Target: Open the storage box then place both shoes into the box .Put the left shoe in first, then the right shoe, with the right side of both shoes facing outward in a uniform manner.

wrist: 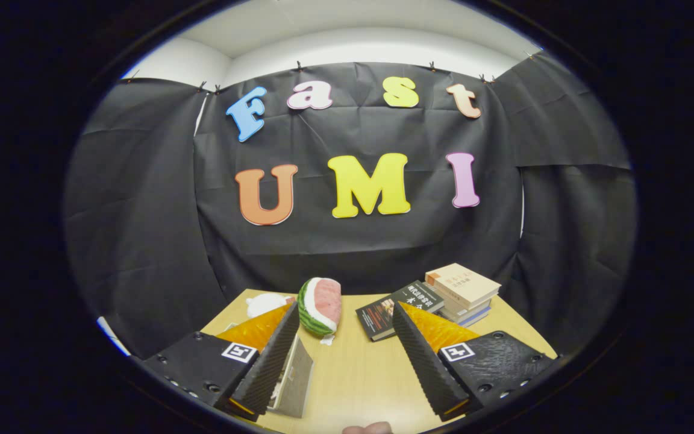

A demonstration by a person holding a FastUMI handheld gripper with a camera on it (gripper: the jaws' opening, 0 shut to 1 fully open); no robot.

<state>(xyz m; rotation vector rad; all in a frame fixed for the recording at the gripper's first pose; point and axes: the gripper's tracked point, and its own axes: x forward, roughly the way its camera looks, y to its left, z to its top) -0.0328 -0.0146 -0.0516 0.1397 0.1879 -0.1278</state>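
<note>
My gripper (346, 306) is held above a light wooden table (359, 374), open wide, with nothing between its fingers. A pale flat panel (291, 381) lies on the table against the inner side of the left finger (268, 355); it may be part of the storage box, but I cannot tell. A white rounded thing (264, 304) shows just beyond the left fingertip, mostly hidden by it. The right finger (425, 355) stands over bare table.
A toy watermelon slice (321, 306) sits just ahead of the fingers. A dark book (396, 307) lies beyond the right fingertip, beside a small stack of books (463, 289). Black cloth walls close the far side. A person's fingertip (368, 428) shows at the near edge.
</note>
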